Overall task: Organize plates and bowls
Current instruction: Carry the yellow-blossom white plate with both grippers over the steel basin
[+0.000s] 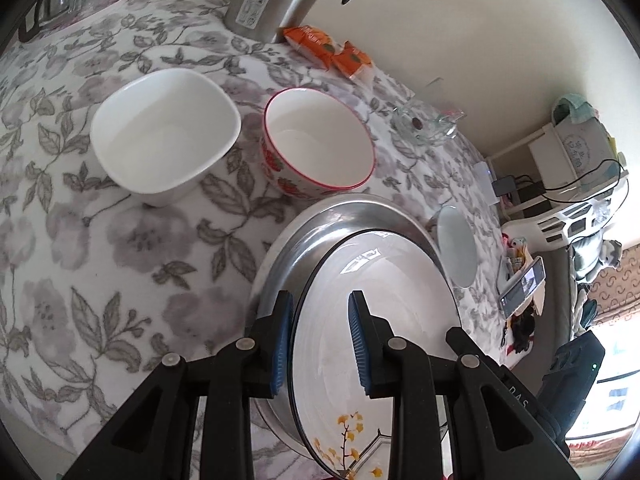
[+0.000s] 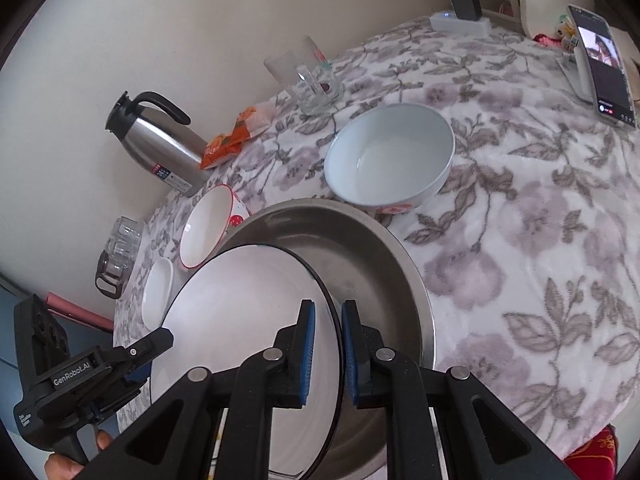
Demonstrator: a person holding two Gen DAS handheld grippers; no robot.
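While the white plate [image 2: 248, 320] with the black rim is being lowered into the steel basin [image 2: 360, 248], it is pinched at its 3 o'clock rim by the right gripper [image 2: 328, 354], whose fingers are narrowed onto the edge. At the 9 o'clock rim the left gripper [image 1: 320, 340] straddles the plate with fingers wider, and contact cannot be told. Level lowering is advised, with release only once the plate is seated, well clear of the strawberry bowl [image 1: 318, 140] at 11 o'clock.

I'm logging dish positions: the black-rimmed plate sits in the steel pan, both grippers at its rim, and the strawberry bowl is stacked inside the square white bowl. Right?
Not quite. In the left wrist view the strawberry bowl stands on the cloth beside the square white bowl, not inside it. The rest holds.
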